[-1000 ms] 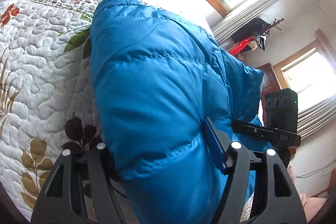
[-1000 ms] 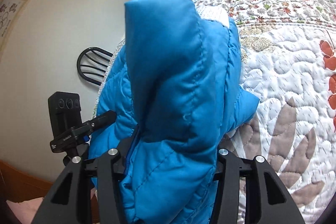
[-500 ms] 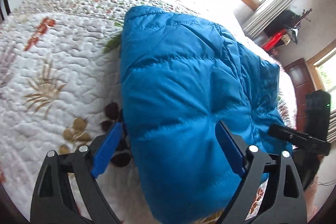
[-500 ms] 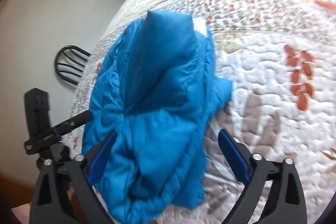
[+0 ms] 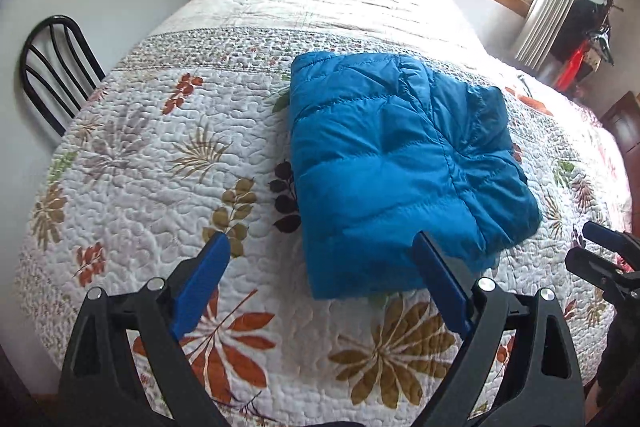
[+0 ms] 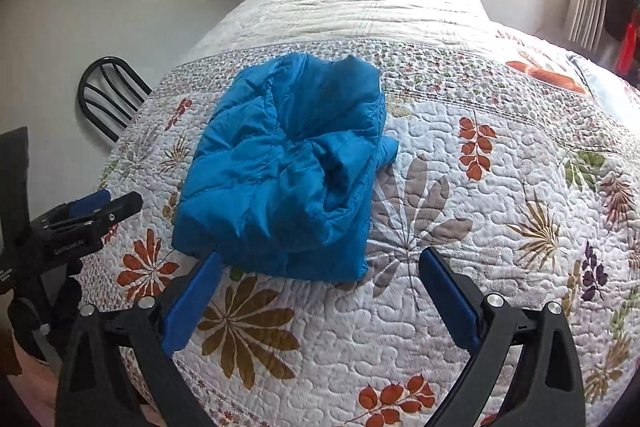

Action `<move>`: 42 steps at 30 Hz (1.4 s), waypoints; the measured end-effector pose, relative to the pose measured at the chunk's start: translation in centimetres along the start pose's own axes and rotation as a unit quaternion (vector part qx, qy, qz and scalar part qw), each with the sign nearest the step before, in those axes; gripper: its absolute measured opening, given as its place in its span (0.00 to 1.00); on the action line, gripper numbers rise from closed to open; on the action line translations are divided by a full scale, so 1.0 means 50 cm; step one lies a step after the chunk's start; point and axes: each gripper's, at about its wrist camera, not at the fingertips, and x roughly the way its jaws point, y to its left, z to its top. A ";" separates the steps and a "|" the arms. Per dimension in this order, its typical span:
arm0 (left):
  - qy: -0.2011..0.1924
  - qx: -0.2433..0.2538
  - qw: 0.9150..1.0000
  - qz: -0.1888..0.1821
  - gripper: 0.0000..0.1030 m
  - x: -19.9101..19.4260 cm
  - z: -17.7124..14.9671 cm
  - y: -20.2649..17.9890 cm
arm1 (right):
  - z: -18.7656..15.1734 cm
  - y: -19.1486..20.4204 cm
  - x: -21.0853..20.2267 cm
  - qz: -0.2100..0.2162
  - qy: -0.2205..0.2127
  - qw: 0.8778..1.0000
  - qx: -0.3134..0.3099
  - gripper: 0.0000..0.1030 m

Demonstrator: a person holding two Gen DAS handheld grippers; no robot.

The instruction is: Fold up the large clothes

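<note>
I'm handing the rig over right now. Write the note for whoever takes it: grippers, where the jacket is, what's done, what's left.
Left gripper: open, nothing held; its jaws have just been opening.
Right gripper: open, nothing held; its jaws have just been opening too.
Blue puffer jacket: lies folded in a compact bundle on the floral quilt, clear of both sets of fingers.
Done: folded and released.
Left: probably only tidying; the bundle's right side looks lumpy in the right wrist view.

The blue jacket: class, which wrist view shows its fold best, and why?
The left wrist view: the blue jacket lies there as a flat, tidy rectangle on the quilt, all edges visible. The right wrist view shows its bunched, rumpled side.
</note>
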 end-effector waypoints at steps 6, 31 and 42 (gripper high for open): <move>-0.009 0.005 1.000 0.022 0.89 -0.056 -0.031 -0.018 | -0.024 0.026 -0.049 -0.019 -0.004 1.000 -0.003 0.96; -0.025 0.000 0.999 0.046 0.89 -0.143 -0.087 -0.036 | -0.063 0.054 -0.105 -0.053 -0.012 0.999 -0.008 0.96; -0.024 -0.002 0.999 0.047 0.89 -0.148 -0.092 -0.030 | -0.064 0.056 -0.112 -0.056 -0.014 0.998 -0.010 0.96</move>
